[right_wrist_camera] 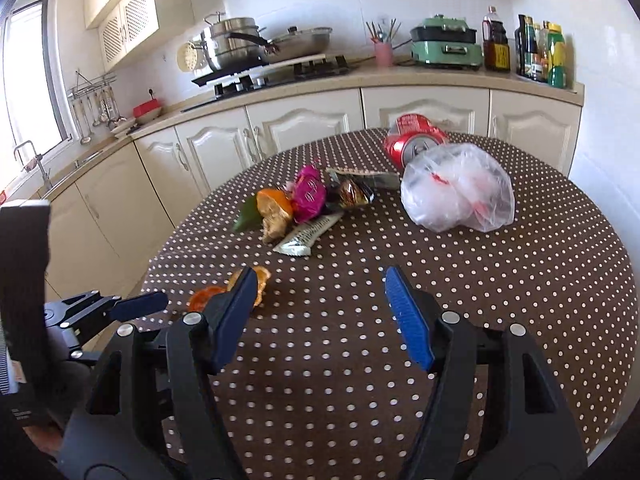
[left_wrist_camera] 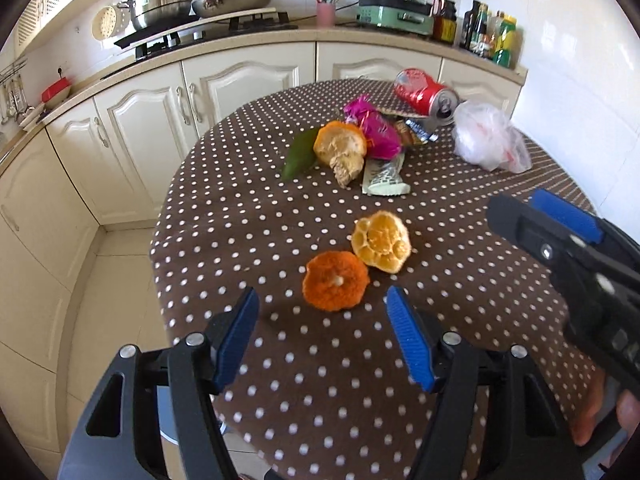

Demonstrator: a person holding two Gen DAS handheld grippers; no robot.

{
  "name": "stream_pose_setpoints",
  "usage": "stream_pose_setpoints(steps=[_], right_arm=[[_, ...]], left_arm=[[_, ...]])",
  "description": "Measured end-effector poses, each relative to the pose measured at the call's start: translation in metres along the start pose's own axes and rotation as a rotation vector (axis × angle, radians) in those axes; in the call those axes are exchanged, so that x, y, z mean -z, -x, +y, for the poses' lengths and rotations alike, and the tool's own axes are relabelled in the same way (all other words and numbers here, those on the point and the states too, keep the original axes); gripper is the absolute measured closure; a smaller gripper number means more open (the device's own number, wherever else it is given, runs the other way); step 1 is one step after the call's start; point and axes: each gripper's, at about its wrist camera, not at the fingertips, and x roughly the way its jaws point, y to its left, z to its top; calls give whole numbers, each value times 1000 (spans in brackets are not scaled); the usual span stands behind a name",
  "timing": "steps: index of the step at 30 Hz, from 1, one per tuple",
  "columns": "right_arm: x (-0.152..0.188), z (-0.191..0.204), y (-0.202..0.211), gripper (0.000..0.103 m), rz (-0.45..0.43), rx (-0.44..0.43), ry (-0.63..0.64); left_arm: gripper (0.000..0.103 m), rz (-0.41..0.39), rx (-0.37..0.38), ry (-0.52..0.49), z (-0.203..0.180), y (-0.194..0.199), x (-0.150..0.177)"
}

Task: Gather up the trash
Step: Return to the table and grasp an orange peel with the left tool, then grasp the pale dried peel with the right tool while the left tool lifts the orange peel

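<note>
The left gripper (left_wrist_camera: pixel 322 304) hovers over the near part of the round table (left_wrist_camera: pixel 280 380), which wears a brown cloth with white dots. Its jaws stand wide apart and hold nothing; the 2 blue pads (left_wrist_camera: pixel 408 344) touch no object. Just ahead of them lie 2 orange peels: a deep orange one (left_wrist_camera: pixel 335 286) and, touching it on the far side, a paler one (left_wrist_camera: pixel 382 245).

The right gripper (right_wrist_camera: pixel 320 294) is likewise spread wide and empty above bare cloth.

Farther back sits a heap of trash: another orange peel (left_wrist_camera: pixel 340 145) on a green leaf (left_wrist_camera: pixel 300 157), a pink wrapper (left_wrist_camera: pixel 376 130), a pale green wrapper (left_wrist_camera: pixel 386 184) and a red can (left_wrist_camera: pixel 426 96) on its side. A crumpled clear plastic bag (right_wrist_camera: pixel 458 188) lies just beside the can.
</note>
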Motion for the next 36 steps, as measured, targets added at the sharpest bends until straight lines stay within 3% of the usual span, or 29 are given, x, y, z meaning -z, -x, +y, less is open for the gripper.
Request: stream_pose_setpoints(steps=[3,4,13,20,21,22,24,31,36], right_arm=[[1,0,-7,34,24,10,11],[1,0,-10,34,34,5,11],[-1,28,-31,34,115,-18,83],[1,73,-68,34,254,-13,190],[1,75,-74,35,277,-7,192],[2,76,-78,42,293,4,197],[0,76,-76,69,280,16,198],[4,94,-68,69,237,19,240],[8,146,-56,69,190,-95,281]], left_arm=[[56,-4,-16,-16,-2,-6,-3],[69,-7,-12,-18,-2,-6,-4],[69,-72,-44,100,42,18,2],[69,-98,-68,175,78,32,10],[69,-100,-66,179,80,33,11],[69,-102,-65,183,83,34,12],[69,-108,-61,191,88,37,16],[69,-134,-55,246,119,49,33],[69,-131,-87,308,160,59,57]])
